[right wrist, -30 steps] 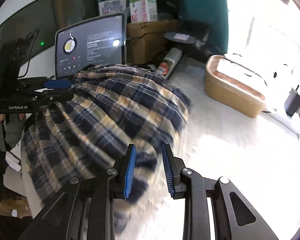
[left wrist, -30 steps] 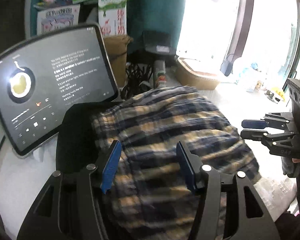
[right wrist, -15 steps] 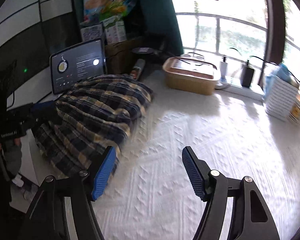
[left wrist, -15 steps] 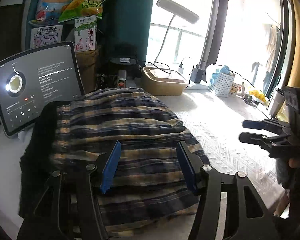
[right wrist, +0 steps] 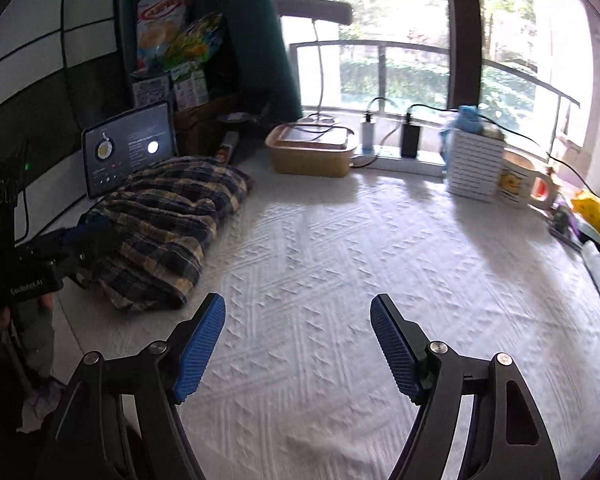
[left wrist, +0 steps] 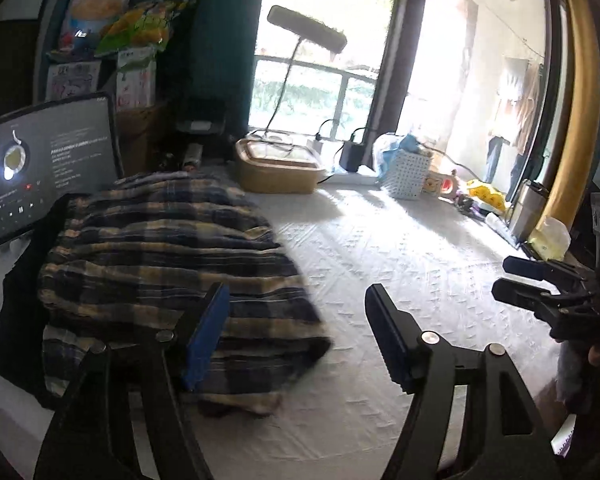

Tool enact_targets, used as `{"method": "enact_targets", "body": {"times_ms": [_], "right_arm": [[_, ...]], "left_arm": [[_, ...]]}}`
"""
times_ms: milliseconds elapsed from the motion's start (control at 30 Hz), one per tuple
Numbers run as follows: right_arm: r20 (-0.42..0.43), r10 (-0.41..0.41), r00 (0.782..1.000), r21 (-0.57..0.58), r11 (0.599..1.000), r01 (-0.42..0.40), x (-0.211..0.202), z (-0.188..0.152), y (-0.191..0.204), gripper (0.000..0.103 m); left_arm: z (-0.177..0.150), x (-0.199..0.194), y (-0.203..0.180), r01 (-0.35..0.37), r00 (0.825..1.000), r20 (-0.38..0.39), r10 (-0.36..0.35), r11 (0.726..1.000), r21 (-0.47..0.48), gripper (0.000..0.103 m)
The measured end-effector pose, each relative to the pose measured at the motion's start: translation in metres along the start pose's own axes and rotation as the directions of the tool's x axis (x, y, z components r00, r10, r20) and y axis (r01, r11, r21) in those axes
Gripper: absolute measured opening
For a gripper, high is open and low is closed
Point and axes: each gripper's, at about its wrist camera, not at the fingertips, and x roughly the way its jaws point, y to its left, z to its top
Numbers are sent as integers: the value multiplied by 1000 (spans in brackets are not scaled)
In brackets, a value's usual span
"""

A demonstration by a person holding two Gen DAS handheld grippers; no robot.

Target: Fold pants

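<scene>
Both claws just spread wider, empty, off plaid pants.

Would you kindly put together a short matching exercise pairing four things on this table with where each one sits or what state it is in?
Things:
1. plaid pants
2. tablet
3. tan lidded box
4. right gripper

Places or states:
A. at the back of the table near the window, lid on
B. open, nothing between its fingers, over bare tablecloth
C. propped upright behind the pants, screen lit
D. lying in a folded bundle at the left side of the table

Pairs: 1-D, 2-C, 3-A, 4-B
</scene>
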Motion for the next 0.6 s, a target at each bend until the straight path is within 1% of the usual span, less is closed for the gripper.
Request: {"method": "enact_targets", "body": {"times_ms": [33, 67, 100, 133, 167, 233, 300, 333, 433, 467, 533, 600], "right_arm": [[5, -8, 1000, 5, 1000, 8, -4, -2, -1, 78], [11, -19, 1000, 10, 1000, 19, -9, -4, -3, 79], [19, -31, 999, 12, 999, 31, -16, -5, -4, 79], [24, -39, 999, 13, 999, 39, -20, -6, -5, 80], [35, -53, 998, 14, 999, 53, -27, -8, -6, 80], [50, -76, 996, 19, 997, 75, -36, -8, -7, 83], [79, -107, 991, 26, 994, 105, -49, -10, -8, 90], [91, -120, 989, 31, 993, 117, -53, -10, -8, 95], [154, -193, 969, 59, 981, 186, -69, -13, -11, 103], [174, -226, 959, 70, 974, 217, -74, -14, -12, 103], [187, -262, 947, 85, 965, 250, -78, -15, -16, 103], [193, -275, 942, 95, 961, 261, -79, -16, -19, 103]], "left_arm": [[0, -2, -4, 10, 1000, 8, -10, 1000, 9, 77], [0, -6, -10, 19, 1000, 22, -20, 1000, 18, 87], [0, -9, -14, 32, 999, 38, -32, 999, 24, 91], [0, -13, -20, 54, 997, 59, -56, 998, 33, 94], [0, -17, -24, 75, 994, 80, -78, 996, 39, 94], [2, -23, -30, 90, 990, 107, -94, 995, 41, 95], [4, -27, -34, 70, 988, 136, -74, 997, 36, 99], [5, -30, -34, 46, 986, 162, -50, 999, 27, 102], [8, -36, -36, -3, 978, 209, -2, 1000, 22, 102], [9, -38, -36, -15, 975, 223, 9, 1000, 23, 102], [9, -39, -36, -47, 970, 241, 39, 999, 27, 102], [8, -37, -36, -75, 969, 237, 65, 997, 33, 102]]}}
